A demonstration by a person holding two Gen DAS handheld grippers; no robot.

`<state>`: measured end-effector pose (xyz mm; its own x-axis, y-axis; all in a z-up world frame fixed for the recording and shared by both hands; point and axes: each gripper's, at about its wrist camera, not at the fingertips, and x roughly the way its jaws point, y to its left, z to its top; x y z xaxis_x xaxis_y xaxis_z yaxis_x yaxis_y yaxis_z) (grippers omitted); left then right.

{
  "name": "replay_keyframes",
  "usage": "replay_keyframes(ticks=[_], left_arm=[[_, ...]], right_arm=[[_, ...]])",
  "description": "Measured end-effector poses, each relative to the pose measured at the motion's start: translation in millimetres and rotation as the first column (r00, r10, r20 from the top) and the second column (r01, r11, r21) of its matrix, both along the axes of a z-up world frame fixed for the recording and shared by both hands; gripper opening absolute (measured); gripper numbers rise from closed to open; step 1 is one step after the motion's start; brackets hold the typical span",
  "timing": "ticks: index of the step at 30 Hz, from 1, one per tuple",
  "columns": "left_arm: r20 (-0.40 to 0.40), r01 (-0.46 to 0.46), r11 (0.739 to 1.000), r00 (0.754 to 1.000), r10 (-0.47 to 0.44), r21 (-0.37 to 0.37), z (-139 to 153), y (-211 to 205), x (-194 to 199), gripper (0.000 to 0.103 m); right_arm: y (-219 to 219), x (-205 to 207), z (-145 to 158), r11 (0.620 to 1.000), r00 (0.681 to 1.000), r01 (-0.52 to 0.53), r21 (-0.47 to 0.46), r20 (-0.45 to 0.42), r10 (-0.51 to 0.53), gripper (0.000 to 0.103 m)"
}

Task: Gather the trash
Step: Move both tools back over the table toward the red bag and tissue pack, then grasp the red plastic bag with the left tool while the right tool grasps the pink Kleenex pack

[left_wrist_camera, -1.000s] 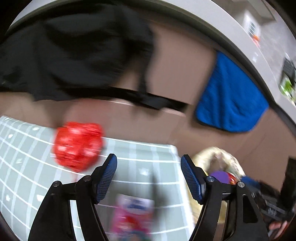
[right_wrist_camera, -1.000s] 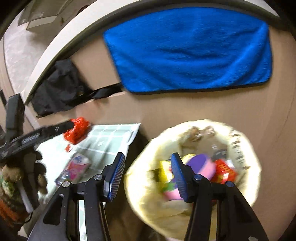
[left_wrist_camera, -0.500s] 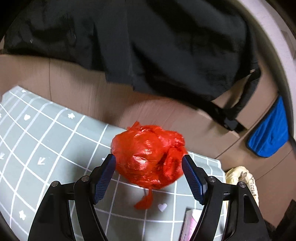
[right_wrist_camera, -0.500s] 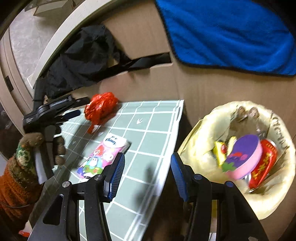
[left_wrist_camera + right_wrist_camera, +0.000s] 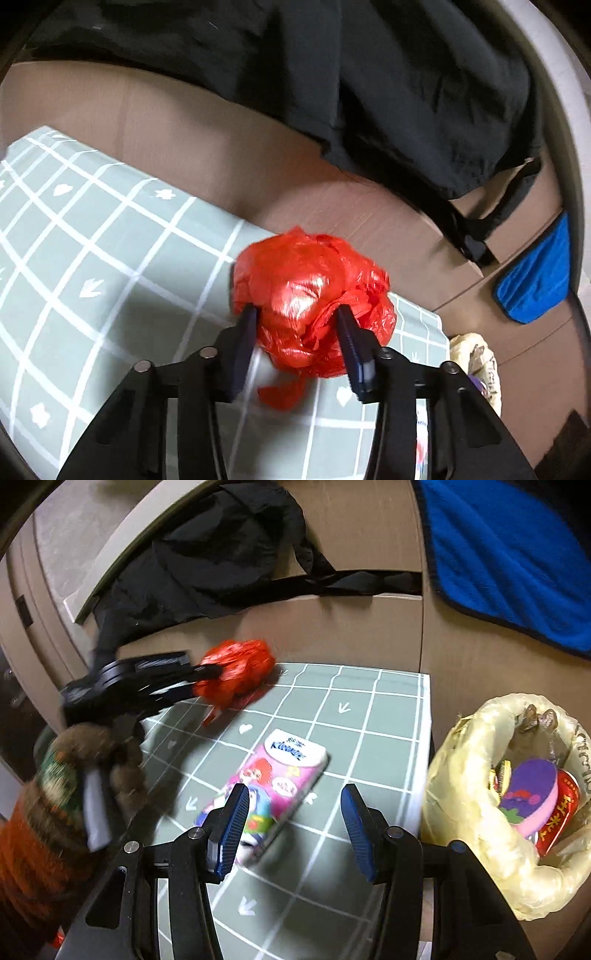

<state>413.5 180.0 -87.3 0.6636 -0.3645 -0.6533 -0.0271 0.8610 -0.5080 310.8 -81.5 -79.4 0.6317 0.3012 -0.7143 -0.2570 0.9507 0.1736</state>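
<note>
Left claw (image 5: 295,325) has just been closing, now clamped on red bag (image 5: 314,295). Right claw (image 5: 291,808) apart above tissue pack (image 5: 273,786). Lift bag clear before swinging toward bin (image 5: 461,775).

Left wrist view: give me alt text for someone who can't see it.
The left gripper has just been closing its jaws on a crumpled red plastic bag lying on a grey grid mat. Black fabric lies beyond on the brown floor.

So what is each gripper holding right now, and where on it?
Left gripper pinches the red bag wad across its sides; right gripper holds nothing.
</note>
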Motion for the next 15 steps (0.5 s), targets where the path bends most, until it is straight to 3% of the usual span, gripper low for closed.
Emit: replay_keyframes(ticks=[11, 15], left_arm=[[0.030, -0.001, 0.995, 1.000, -0.002, 0.102, 15.2, 38.3, -114.9, 0.043], [0.041, -0.022, 0.988, 0.999, 0.016, 0.153, 14.5, 49.4, -149.4, 0.043]], right_arm=[[25.4, 29.6, -30.0, 0.999, 0.992, 0.039, 0.010, -0.123, -0.037, 0.049], [42.1, 35.3, -29.0, 0.999, 0.994, 0.019, -0.047, -0.104, -0.024, 0.050]])
